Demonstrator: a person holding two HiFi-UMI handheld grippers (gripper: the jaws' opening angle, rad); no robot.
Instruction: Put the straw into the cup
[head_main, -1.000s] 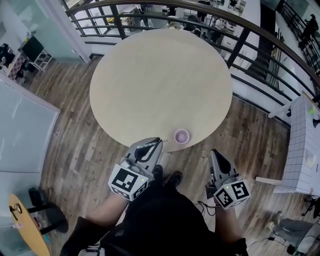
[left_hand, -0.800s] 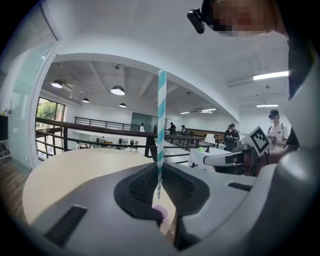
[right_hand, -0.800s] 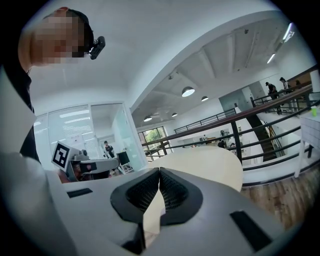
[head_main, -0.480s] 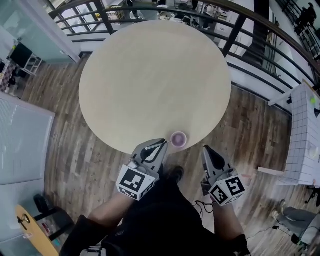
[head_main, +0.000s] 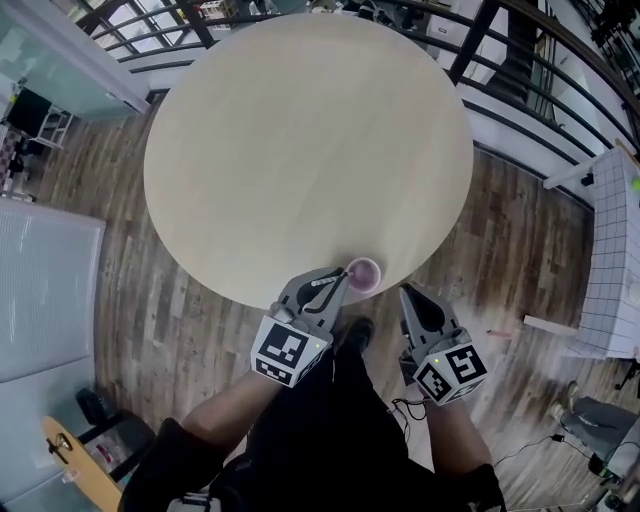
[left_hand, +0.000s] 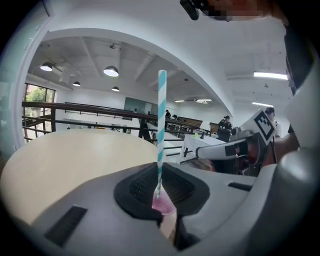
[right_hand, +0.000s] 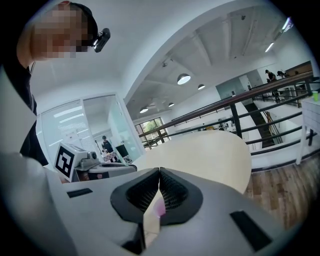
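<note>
Both grippers sit closer to the cup (head_main: 363, 273) than a second ago. The left gripper (head_main: 337, 281) has closed the gap and its tips are now just beside the rim, and the right gripper (head_main: 409, 293) has drawn in on the cup's other side. The cup stands at the near edge of the round table (head_main: 300, 140).

The left gripper's jaws pinch the foot of a blue-and-white striped straw (left_hand: 161, 120), which stands upright out of them, with the pink of the cup showing just under its lower end. The right gripper's jaws are pressed together with nothing between them (the pink glimpsed in the gap is probably the cup beyond).

I judge the step in hand to be lining the straw up over the cup's mouth; it does not look inserted yet. Next, the lower end needs to go over the opening and down before the pinch is released, without nudging a light cup so near the edge.

From the head view the straw is barely distinguishable against the gripper. In the left gripper view the jaws hide most of the cup, so I cannot tell whether the straw's tip is already inside the rim.
</note>
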